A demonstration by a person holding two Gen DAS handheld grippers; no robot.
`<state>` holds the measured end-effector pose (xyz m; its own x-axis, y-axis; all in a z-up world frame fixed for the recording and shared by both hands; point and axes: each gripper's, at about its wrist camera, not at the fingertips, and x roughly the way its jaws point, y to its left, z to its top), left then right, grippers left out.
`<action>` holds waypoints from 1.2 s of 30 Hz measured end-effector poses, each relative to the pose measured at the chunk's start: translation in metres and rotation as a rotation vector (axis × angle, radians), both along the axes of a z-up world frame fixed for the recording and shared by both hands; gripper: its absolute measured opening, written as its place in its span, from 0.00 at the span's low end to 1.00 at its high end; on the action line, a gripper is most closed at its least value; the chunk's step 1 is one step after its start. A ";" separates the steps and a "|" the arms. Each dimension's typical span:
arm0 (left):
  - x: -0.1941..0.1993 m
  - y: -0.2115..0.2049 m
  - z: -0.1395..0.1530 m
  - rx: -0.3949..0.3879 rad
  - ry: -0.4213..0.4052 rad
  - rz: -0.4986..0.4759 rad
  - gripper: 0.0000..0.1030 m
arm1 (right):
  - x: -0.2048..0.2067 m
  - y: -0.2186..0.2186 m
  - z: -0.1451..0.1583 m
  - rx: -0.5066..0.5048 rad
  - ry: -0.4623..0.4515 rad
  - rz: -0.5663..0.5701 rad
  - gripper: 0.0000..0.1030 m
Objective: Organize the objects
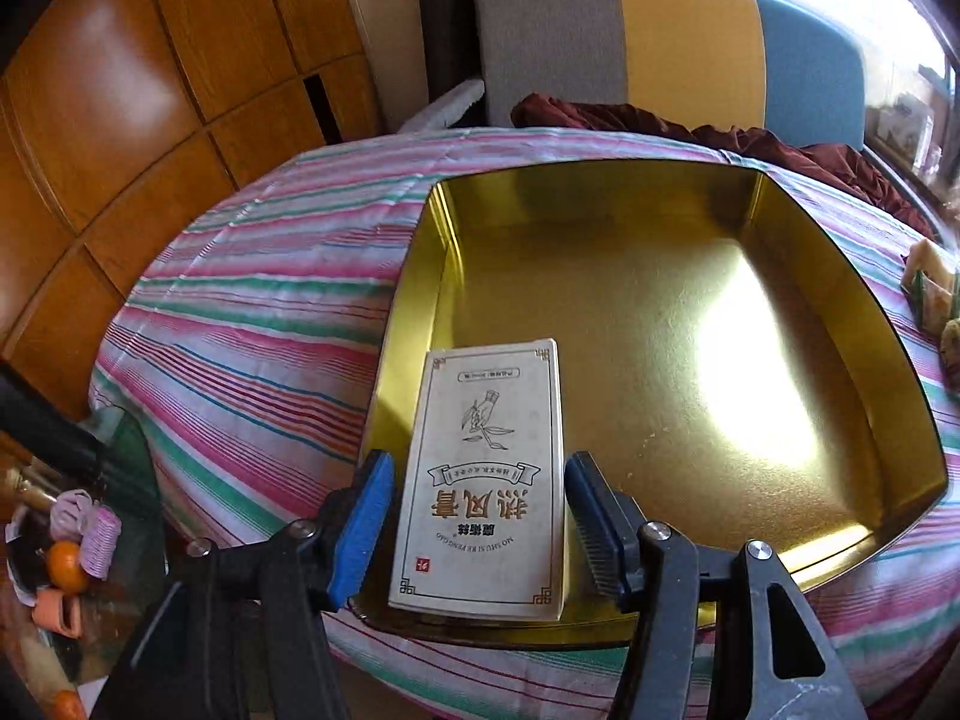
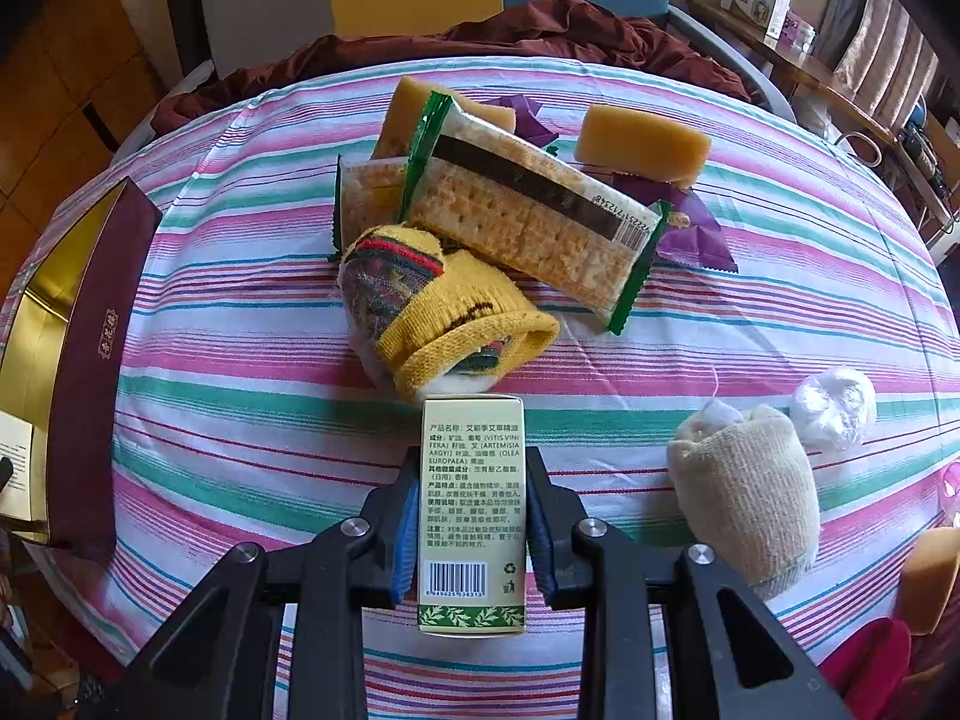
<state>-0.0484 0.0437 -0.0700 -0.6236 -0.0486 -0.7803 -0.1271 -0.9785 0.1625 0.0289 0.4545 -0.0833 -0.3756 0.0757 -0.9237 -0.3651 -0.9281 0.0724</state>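
The left claw (image 1: 480, 516) stands open around a white carton (image 1: 480, 480); a gap shows at each pad, so the carton rests by itself in the gold tin tray (image 1: 600, 276), tucked into the 7 o'clock corner, probably to leave floor free for more. The right claw (image 2: 471, 516) is clamped on a narrow green-trimmed box (image 2: 472, 510), held above the striped table (image 2: 240, 360), seemingly waiting its turn. Beyond it, toward 12 o'clock, lie a yellow sock (image 2: 444, 312), cracker packets (image 2: 528, 222) and a sponge (image 2: 642, 144); a cream sock (image 2: 750, 492) sits at 3 o'clock. The tray's maroon wall (image 2: 96, 360) shows at 9 o'clock.
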 end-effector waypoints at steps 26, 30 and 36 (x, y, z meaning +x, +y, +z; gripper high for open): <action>0.019 -0.091 0.032 0.229 0.059 0.127 0.64 | -0.165 -0.275 0.054 -0.248 0.082 0.409 0.29; 0.018 -0.100 0.028 0.248 0.051 0.149 0.64 | -0.196 -0.313 0.037 -0.254 0.045 0.409 0.29; 0.014 -0.107 0.020 0.261 0.030 0.164 0.64 | -0.225 -0.343 0.011 -0.307 -0.018 0.377 0.29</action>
<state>-0.0347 -0.0632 -0.0496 -0.6469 0.0494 -0.7610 0.0371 -0.9947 -0.0961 -0.1963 0.1116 -0.0720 -0.3086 -0.3394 -0.8886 -0.0107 -0.9329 0.3600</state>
